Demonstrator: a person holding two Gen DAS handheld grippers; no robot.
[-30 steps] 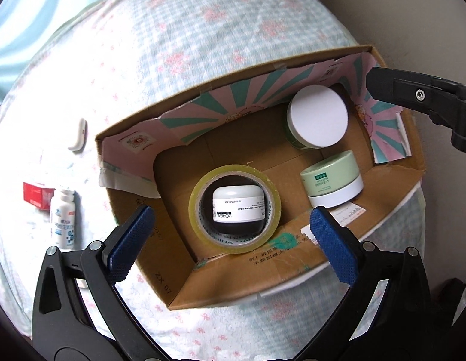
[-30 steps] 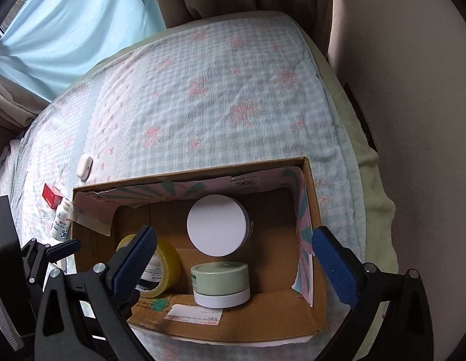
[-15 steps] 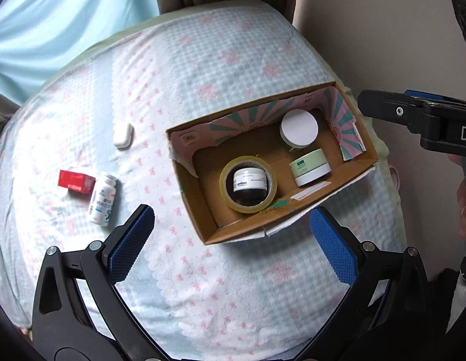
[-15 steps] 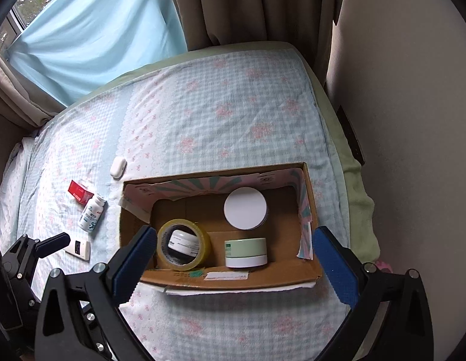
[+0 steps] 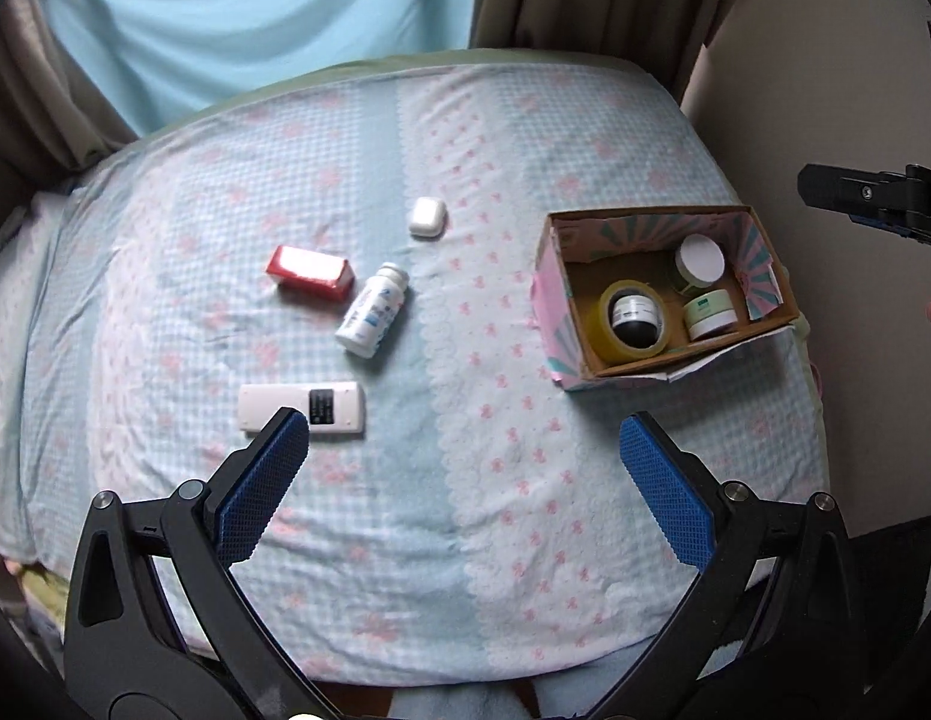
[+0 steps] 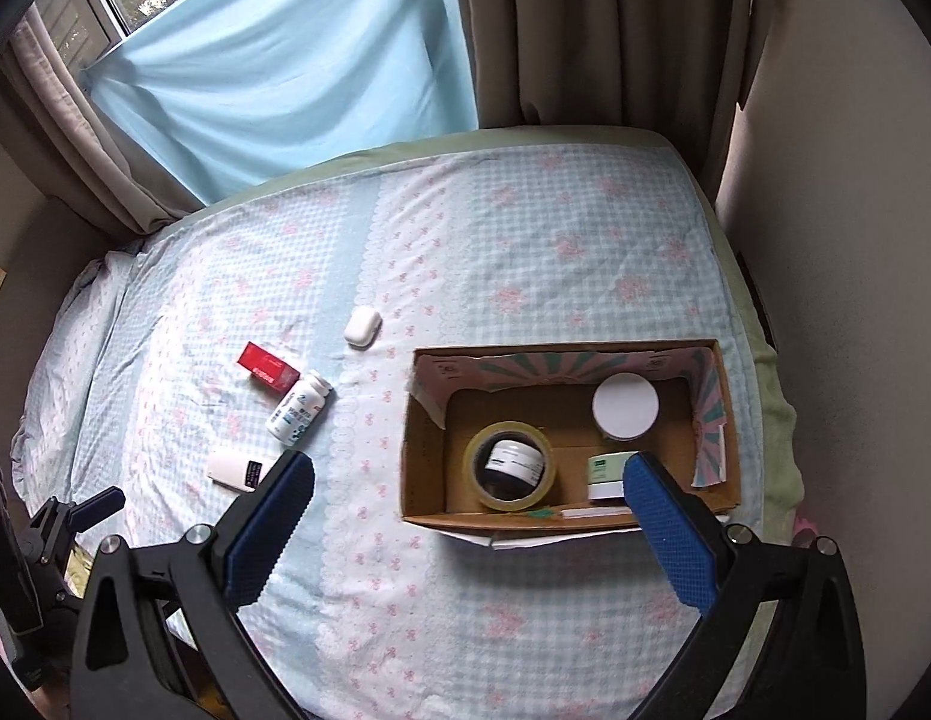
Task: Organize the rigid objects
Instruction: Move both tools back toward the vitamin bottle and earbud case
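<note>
Both grippers wide open, empty: left gripper (image 5: pixel 465 462), right gripper (image 6: pixel 468 501). Cardboard box (image 5: pixel 558 300) already holds tape roll (image 5: pixel 633 321) plus jars. Left of box: pill bottle (image 5: pixel 373 318), remote (image 5: pixel 301 407). Probably bottle next; pinch across its body so it won't roll.

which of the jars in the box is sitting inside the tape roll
The dark jar with the white label; it sits inside the yellow tape roll. The white-lidded jar and green jar stand apart.
</note>
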